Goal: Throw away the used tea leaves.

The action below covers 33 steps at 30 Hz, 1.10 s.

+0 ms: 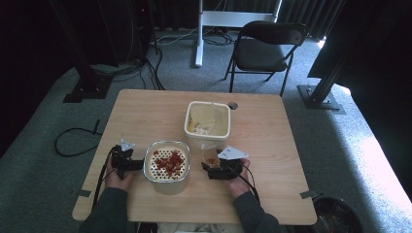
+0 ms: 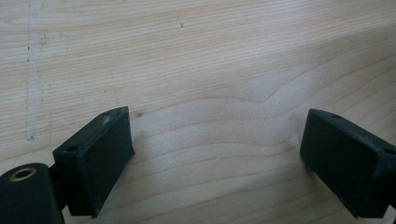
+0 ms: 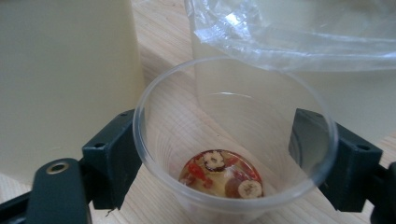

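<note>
Two jaws of the right tool (image 3: 233,154) bracket the thin cup (image 3: 233,140) of fruit bits; overtightening could crush it. Left tool (image 2: 217,158) open, empty above the tabletop (image 2: 196,56).

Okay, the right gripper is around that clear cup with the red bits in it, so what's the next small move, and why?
Probably close the right gripper gently onto the clear cup. Its jaws stand on either side of the cup's wall, and whether they already press it is hard to tell. Red and pale bits sit in the bottom, so a firm hold should come before any lift toward the strainer tub. The left gripper is open over bare table.
</note>
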Each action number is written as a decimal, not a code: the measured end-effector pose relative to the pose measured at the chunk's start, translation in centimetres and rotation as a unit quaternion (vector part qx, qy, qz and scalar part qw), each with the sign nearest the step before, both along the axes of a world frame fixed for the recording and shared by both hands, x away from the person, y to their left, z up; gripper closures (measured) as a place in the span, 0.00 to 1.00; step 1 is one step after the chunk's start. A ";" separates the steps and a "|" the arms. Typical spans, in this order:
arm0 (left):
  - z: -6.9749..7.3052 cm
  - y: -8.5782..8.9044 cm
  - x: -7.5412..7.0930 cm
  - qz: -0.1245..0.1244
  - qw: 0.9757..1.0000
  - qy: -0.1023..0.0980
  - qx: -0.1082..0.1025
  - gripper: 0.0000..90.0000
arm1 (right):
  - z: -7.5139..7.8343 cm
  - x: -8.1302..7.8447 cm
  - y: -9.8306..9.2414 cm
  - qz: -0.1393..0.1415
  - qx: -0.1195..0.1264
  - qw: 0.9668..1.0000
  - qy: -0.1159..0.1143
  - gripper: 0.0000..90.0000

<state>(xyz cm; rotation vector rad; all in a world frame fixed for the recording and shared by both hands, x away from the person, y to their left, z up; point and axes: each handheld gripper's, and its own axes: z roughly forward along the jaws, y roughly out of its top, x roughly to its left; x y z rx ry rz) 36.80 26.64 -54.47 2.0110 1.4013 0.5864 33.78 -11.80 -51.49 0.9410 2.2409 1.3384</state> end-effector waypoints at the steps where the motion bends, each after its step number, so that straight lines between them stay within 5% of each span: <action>1: 0.0 0.0 0.0 0.000 1.000 0.000 0.000 0.11 | -0.1 0.1 0.0 -0.002 0.000 1.000 0.000 0.22; 12: 0.0 0.0 0.0 0.000 1.000 0.000 0.000 0.11 | -0.4 0.2 -0.1 -0.009 0.006 1.000 -0.004 0.32; 19: 0.0 -0.1 -0.6 -0.026 1.000 -0.001 0.001 0.11 | -0.4 -0.1 -0.3 -0.010 0.006 1.000 -0.007 0.35; 26: 0.5 0.1 -1.7 -0.033 0.999 -0.003 0.000 0.41 | 0.0 -0.7 -0.8 -0.013 0.001 1.000 -0.018 0.36; 29: 0.7 0.1 -2.4 -0.043 0.999 -0.004 0.000 0.43 | 0.2 -0.9 -1.2 -0.016 0.001 1.000 -0.018 0.36; 33: 1.5 0.1 -3.5 -0.073 0.997 -0.022 -0.027 0.44 | 0.5 -1.3 -1.9 -0.024 0.001 0.999 -0.022 0.36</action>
